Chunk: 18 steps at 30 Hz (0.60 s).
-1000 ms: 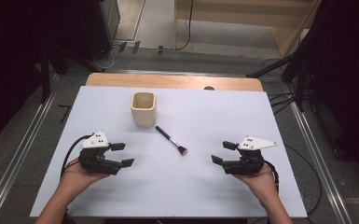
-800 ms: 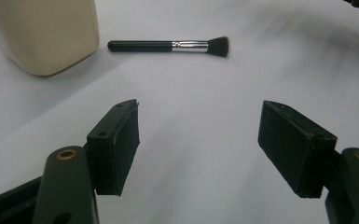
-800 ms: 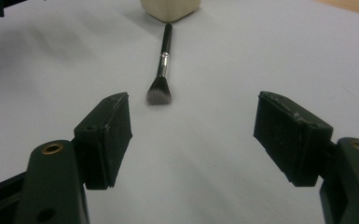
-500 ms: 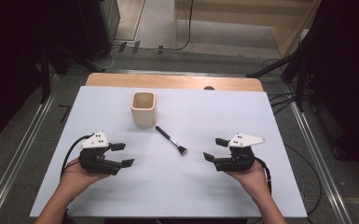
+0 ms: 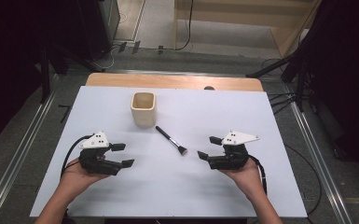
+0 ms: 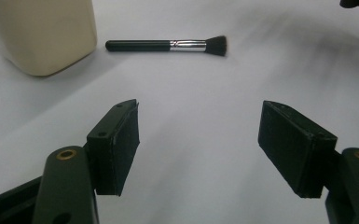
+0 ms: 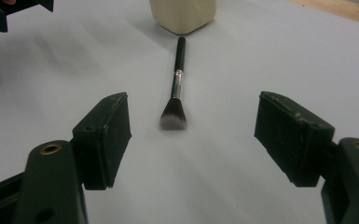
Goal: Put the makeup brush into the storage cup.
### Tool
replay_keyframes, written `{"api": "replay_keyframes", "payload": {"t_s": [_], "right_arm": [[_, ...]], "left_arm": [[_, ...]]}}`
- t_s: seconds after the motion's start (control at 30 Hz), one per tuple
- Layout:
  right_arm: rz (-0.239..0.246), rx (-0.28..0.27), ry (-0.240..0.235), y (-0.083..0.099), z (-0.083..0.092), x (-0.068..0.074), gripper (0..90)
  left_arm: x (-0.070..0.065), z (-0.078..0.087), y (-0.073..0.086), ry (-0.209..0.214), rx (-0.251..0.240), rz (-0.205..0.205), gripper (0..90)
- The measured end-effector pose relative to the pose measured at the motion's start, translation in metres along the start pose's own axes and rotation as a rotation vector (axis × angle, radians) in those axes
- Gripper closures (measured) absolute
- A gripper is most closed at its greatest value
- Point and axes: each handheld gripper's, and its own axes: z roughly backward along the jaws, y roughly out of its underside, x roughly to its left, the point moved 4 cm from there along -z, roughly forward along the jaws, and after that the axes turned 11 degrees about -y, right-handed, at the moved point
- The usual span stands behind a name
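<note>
Small make-up brush with black handle, silver ferrule and dark bristles [image 5: 171,140] lying flat at centre of high view on the white table top [image 5: 214,186], handle end toward the cream, square-sided ceramic cup [image 5: 143,108] just up and left of it, close to but apart from it. Right gripper [image 5: 206,147] held right of centre, jaws wide apart with nothing between, aimed at bristle end, near but not touching. Left gripper [image 5: 121,155] at lower left, jaws likewise apart and empty, well away from brush. In right gripper view, brush [image 7: 176,84] centred between jaws, cup [image 7: 182,14] at top edge.
</note>
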Motion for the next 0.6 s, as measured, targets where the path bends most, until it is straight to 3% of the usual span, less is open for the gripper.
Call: {"api": "replay_keyframes", "payload": {"t_s": [0.6], "right_arm": [[0.021, 0.021, -0.016, -0.011, -0.020, 0.005, 27.6]], "left_arm": [[-0.001, 0.000, 0.000, 0.005, 0.002, -0.002, 30.0]]}}
